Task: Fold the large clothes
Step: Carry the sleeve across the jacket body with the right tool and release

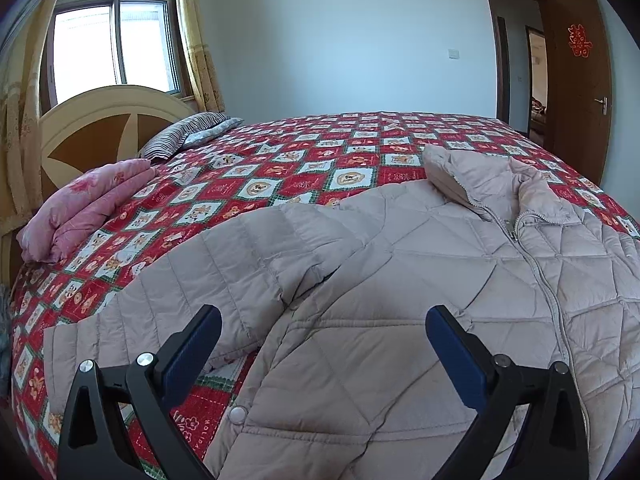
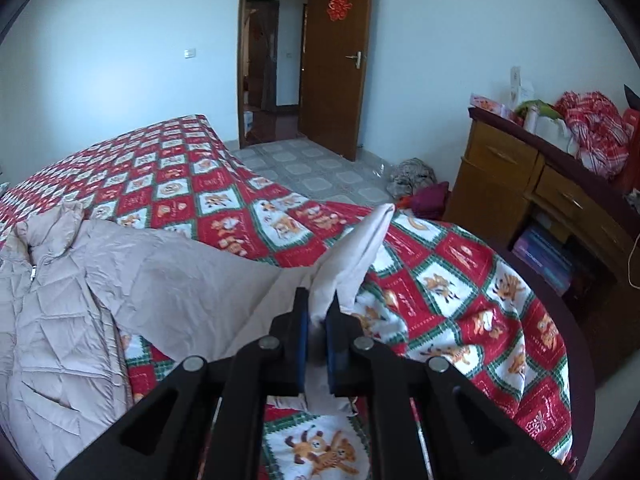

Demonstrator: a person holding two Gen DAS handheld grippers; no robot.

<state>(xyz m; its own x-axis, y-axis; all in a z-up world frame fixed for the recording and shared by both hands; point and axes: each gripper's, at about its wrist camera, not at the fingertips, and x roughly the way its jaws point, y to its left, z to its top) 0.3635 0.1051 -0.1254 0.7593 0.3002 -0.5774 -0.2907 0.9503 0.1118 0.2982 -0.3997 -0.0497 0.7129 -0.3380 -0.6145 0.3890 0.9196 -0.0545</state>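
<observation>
A pale beige quilted jacket (image 1: 420, 264) lies front up and zipped on the bed, its left sleeve (image 1: 192, 276) stretched out to the side. My left gripper (image 1: 324, 322) is open and empty just above the jacket's lower front. In the right wrist view my right gripper (image 2: 318, 300) is shut on the cuff end of the jacket's other sleeve (image 2: 352, 248) and holds it lifted off the bedspread. The jacket body (image 2: 52, 300) lies to its left.
The bed has a red patchwork bedspread (image 1: 304, 160). A folded pink quilt (image 1: 88, 208) and a striped pillow (image 1: 188, 132) lie by the headboard. A wooden desk (image 2: 552, 192) with clutter stands right of the bed. Clothes (image 2: 416, 184) lie on the floor by an open door (image 2: 336, 60).
</observation>
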